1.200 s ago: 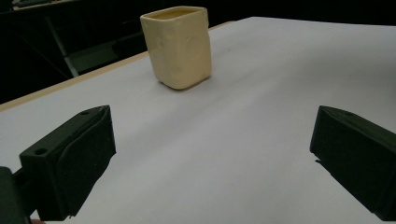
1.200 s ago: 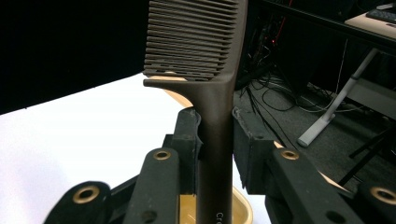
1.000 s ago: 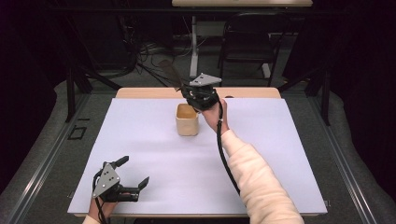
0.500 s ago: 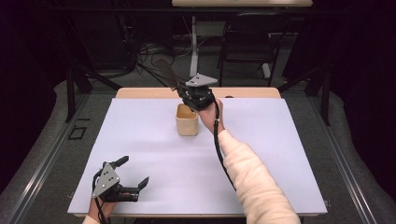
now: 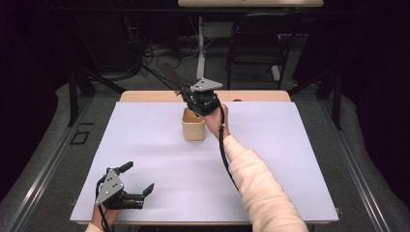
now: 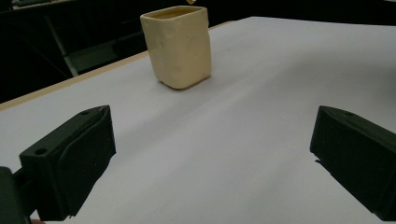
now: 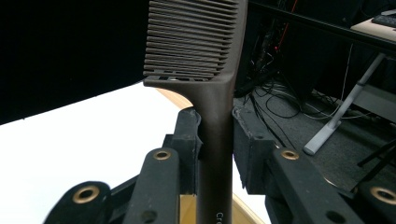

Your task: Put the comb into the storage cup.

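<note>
A wide white surface (image 5: 290,159) with a pale wooden far edge stands in a dark room. At its near left corner the left tongs (image 5: 138,182) rest low in a hand, jaws spread wide with nothing between them, aimed toward the cream, square-sided, open-topped cup (image 5: 195,126) in the middle. A cream-sleeved forearm (image 5: 256,183) reaches from the near right, its cable trailing alongside, to the right tongs (image 5: 186,94), raised just above the cup's far rim, gripping the handle of a dark brown plastic comb (image 7: 198,42) whose toothed end slants away toward cables and chair legs.
</note>
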The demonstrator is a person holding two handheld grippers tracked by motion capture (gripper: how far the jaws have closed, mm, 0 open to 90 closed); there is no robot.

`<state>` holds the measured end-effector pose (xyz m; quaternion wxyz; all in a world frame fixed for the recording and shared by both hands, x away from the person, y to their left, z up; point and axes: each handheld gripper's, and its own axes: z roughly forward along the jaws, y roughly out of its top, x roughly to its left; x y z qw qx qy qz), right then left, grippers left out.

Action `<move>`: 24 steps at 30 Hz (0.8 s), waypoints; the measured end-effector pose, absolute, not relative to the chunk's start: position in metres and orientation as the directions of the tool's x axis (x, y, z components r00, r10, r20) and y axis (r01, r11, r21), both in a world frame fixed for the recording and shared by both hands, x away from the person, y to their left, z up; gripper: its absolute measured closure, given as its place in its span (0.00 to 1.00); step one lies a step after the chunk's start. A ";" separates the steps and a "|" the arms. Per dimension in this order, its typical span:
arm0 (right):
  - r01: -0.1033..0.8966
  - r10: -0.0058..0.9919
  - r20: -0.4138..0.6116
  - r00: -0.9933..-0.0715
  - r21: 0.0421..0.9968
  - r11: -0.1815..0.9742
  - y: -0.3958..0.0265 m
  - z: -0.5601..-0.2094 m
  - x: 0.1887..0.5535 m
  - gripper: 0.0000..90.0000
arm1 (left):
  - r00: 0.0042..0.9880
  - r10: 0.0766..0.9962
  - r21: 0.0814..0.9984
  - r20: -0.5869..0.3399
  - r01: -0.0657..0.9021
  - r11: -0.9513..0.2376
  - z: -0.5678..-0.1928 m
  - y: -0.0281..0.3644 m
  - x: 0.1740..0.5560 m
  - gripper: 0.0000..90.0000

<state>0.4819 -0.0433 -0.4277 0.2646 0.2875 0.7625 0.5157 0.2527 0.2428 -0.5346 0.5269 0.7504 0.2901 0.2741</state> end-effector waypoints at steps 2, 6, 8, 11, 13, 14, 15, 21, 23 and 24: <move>0.166 0.711 -0.108 -0.694 0.938 0.304 -0.043 -0.429 0.482 0.80 | 0.682 0.724 0.950 0.108 0.144 -0.277 -0.534 0.243 0.253 0.00; 0.168 0.711 -0.106 -0.696 0.938 0.304 -0.042 -0.431 0.482 0.80 | 0.680 0.726 0.950 0.106 0.146 -0.276 -0.534 0.243 0.252 0.00; 0.169 0.710 -0.105 -0.696 0.937 0.304 -0.042 -0.432 0.483 0.80 | 0.681 0.724 0.950 0.107 0.145 -0.277 -0.534 0.243 0.253 0.00; 0.169 0.707 -0.104 -0.699 0.937 0.305 -0.041 -0.433 0.483 0.80 | 0.680 0.726 0.951 0.103 0.146 -0.272 -0.535 0.243 0.252 0.00; 0.166 0.706 -0.107 -0.700 0.937 0.307 -0.040 -0.434 0.483 0.80 | 0.680 0.725 0.950 0.106 0.146 -0.275 -0.534 0.243 0.252 0.00; 0.166 0.706 -0.105 -0.701 0.938 0.305 -0.040 -0.435 0.483 0.80 | 0.680 0.725 0.950 0.106 0.145 -0.275 -0.534 0.243 0.252 0.00; 0.163 0.705 -0.108 -0.701 0.938 0.306 -0.040 -0.435 0.483 0.80 | 0.680 0.725 0.950 0.106 0.145 -0.275 -0.534 0.243 0.252 0.00; 0.166 0.703 -0.107 -0.703 0.936 0.309 -0.039 -0.438 0.483 0.80 | 0.680 0.725 0.950 0.106 0.146 -0.276 -0.534 0.243 0.252 0.00; 0.170 0.703 -0.104 -0.703 0.936 0.308 -0.039 -0.440 0.483 0.80 | 0.680 0.726 0.951 0.104 0.147 -0.274 -0.535 0.243 0.252 0.00; 0.170 0.703 -0.104 -0.704 0.936 0.309 -0.039 -0.440 0.483 0.80 | 0.680 0.726 0.950 0.105 0.146 -0.275 -0.535 0.243 0.252 0.00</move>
